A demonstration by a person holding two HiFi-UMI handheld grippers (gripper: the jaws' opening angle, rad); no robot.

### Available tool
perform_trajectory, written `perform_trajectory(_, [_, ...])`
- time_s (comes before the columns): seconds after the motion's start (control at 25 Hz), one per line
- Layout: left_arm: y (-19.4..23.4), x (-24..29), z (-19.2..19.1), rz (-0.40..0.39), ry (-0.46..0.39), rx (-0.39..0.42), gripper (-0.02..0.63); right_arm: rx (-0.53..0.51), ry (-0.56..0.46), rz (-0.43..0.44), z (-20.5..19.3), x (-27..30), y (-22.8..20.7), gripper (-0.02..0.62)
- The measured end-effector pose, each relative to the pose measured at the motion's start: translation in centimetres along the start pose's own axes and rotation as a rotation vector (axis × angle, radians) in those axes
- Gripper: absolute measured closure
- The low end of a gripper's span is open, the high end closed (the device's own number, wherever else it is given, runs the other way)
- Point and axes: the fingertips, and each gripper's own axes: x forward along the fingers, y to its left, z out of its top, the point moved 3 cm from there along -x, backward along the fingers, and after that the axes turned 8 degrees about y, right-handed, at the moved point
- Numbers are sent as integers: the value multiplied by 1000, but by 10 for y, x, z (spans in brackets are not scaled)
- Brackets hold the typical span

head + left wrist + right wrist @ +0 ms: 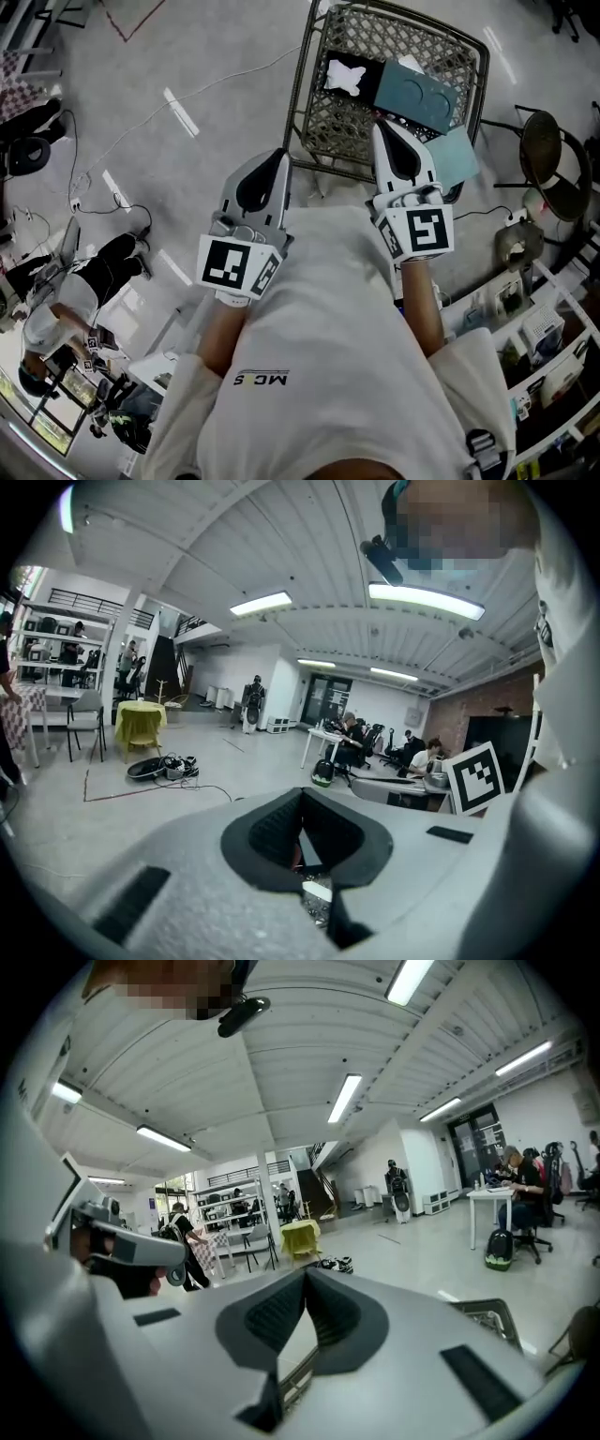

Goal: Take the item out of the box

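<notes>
left gripper point(302, 794): fingers pressed together, nothing between them.
right gripper point(307, 1274): fingers likewise closed and empty.
position: both are held over the near rim of the wire basket point(319, 112), well above it.
item: the teal box point(417, 94) lies in the basket, beside a black packet point(345, 75). a pale teal sheet point(457, 155) sits at the near corner.
risk: closed tips brought down would likely shove the box or snag the mesh.
risk: the things lie close together, so the wrong one may get pinched.

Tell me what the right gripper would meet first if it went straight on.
Probably the dark teal box in the wire basket, just ahead of the right gripper, though it may pass above: height is unclear.
</notes>
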Motion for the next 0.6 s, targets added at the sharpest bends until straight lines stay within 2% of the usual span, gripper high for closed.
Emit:
perform_trajectory(0.2, [7,21,2,-25,31,-4,586,3,35,28,-6,20,-2,580])
perform_trajectory(0.6, [17,51,-2,-38,60,-30,586,-3,95,16,-19,46,-20,578])
